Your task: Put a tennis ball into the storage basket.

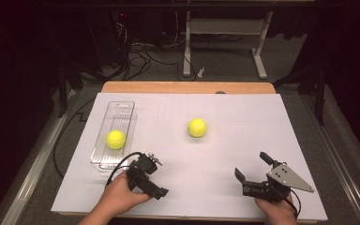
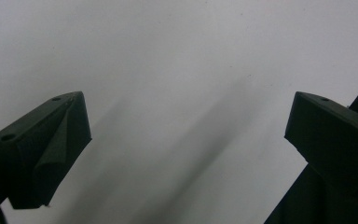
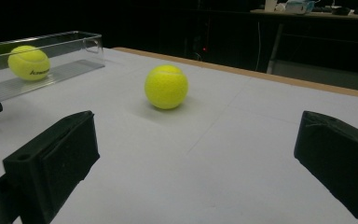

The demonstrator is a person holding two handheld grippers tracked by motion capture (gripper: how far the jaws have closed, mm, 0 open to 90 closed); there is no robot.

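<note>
Two balls: both are yellow tennis balls; one lies loose on the white sheet, the other sits inside a clear tray.
Loose ball [image 1: 197, 127]: rests alone just right of centre in the high view, well apart from both grippers; in the right gripper view it sits upper centre, between and beyond the two jaws, casting a soft shadow on the sheet.
Ball in tray [image 1: 116, 139]: lies in the nearer half of the tray, left of centre in the high view; in the right gripper view it appears at upper left behind the clear wall, with dark lettering on it.
Clear tray [image 1: 123, 108]: long and narrow, lying on the left part of the white sheet, its long side running away from the person.
Left gripper [image 1: 146, 176]: held in a hand at lower left of the high view, just beside the near end of the tray; its jaws stand wide apart over bare white sheet and hold nothing.
Right gripper [image 1: 251, 168]: held at lower right of the high view, grey plate on top; jaws spread wide, nothing between them, pointed toward the loose ball.
White sheet [image 1: 243, 122]: covers the wooden table top.
</note>
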